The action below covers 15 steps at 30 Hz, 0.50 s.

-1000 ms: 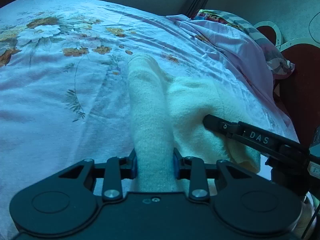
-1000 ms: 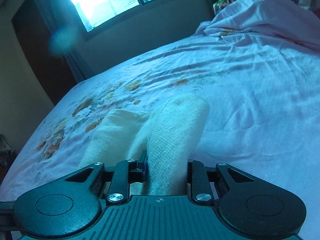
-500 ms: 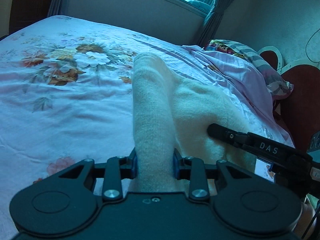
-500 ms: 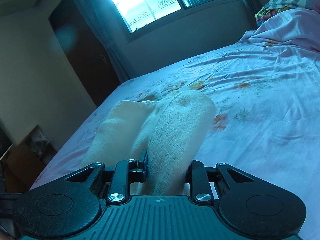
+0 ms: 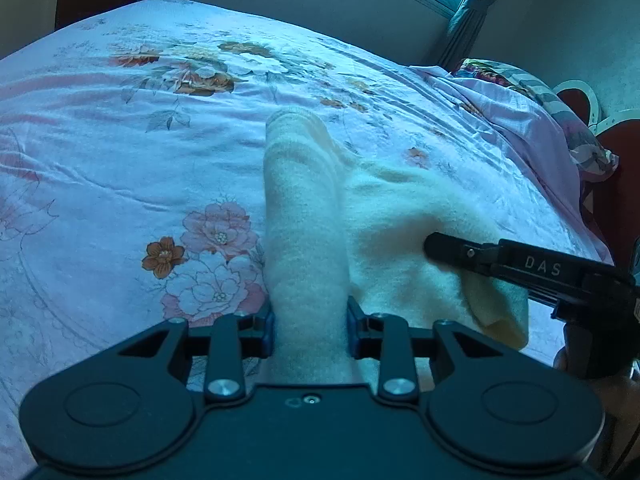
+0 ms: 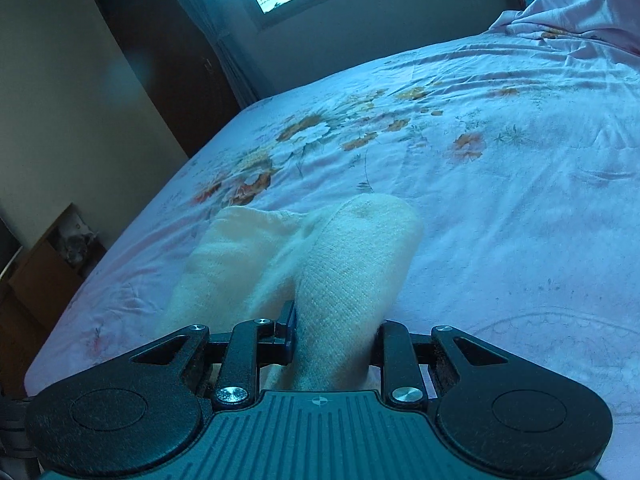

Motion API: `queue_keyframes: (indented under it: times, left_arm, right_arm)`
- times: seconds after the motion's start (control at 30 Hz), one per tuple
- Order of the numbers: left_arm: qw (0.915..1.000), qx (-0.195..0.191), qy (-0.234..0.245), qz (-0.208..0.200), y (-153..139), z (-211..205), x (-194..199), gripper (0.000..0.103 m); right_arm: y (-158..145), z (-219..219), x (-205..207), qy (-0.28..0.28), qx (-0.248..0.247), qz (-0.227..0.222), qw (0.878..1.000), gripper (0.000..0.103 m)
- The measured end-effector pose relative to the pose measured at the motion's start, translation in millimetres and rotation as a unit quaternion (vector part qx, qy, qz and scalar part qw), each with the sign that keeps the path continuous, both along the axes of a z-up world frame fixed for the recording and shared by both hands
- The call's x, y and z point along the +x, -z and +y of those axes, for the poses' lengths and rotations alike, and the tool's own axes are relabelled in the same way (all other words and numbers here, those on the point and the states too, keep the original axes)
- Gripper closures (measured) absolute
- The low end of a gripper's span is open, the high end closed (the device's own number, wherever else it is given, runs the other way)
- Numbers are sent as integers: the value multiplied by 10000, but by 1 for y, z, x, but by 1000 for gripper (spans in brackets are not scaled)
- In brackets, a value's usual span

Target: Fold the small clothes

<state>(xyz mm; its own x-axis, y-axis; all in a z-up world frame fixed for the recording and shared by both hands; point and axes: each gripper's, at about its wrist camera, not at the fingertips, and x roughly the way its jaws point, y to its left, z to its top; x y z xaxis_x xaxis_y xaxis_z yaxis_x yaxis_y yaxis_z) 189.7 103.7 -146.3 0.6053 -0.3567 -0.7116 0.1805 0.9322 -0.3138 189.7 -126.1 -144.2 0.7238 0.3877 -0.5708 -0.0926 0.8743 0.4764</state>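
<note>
The left claw point(image 5: 310, 330) is clamping a bunched fold of the cream knit garment point(image 5: 400, 240), which is running straight ahead of it and draping off to its right. The right claw point(image 6: 334, 338) is pinching another fold of the same garment, which appears to be lifted off the flowered bedsheet point(image 6: 500, 200) below. A pillow point(image 5: 560, 120) is lying far ahead to the right.

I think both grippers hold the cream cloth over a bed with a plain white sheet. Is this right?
Not quite. The sheet is not plain white: it is pale pink with printed flowers, as both wrist views show. The rest holds: the left gripper and the right gripper are each shut on the cream cloth above the bed.
</note>
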Motion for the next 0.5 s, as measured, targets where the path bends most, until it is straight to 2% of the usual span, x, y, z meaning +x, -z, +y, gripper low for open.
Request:
queue_keyframes:
  times: [0.07, 0.13, 0.2, 0.23, 0.27, 0.37, 0.5]
  left_arm:
    - [9999, 152, 2, 32, 9, -1, 3, 69]
    - [9997, 231, 15, 70, 14, -3, 5, 63]
    - [9995, 320, 15, 75, 14, -4, 7, 57]
    - [9993, 355, 16, 69, 12, -3, 6, 55]
    - [9992, 390, 9, 29, 9, -2, 5, 55]
    - [9986, 459, -33, -259, -5, 3, 1, 57]
    - [9982, 267, -104, -519, -27, 4, 11, 58]
  right_arm:
    - [7, 2, 5, 10, -129, 86, 9999, 80]
    - [19, 4, 12, 56, -479, 298, 9984, 79]
    - [29, 1, 15, 188, -606, 401, 9972, 65]
    - [30, -1, 15, 288, -706, 394, 9963, 52]
    - [28, -4, 13, 421, -835, 352, 9950, 47]
    - [16, -15, 8, 652, -968, 194, 9930, 47]
    - [-7, -16, 6, 818, -1120, -209, 9901, 47]
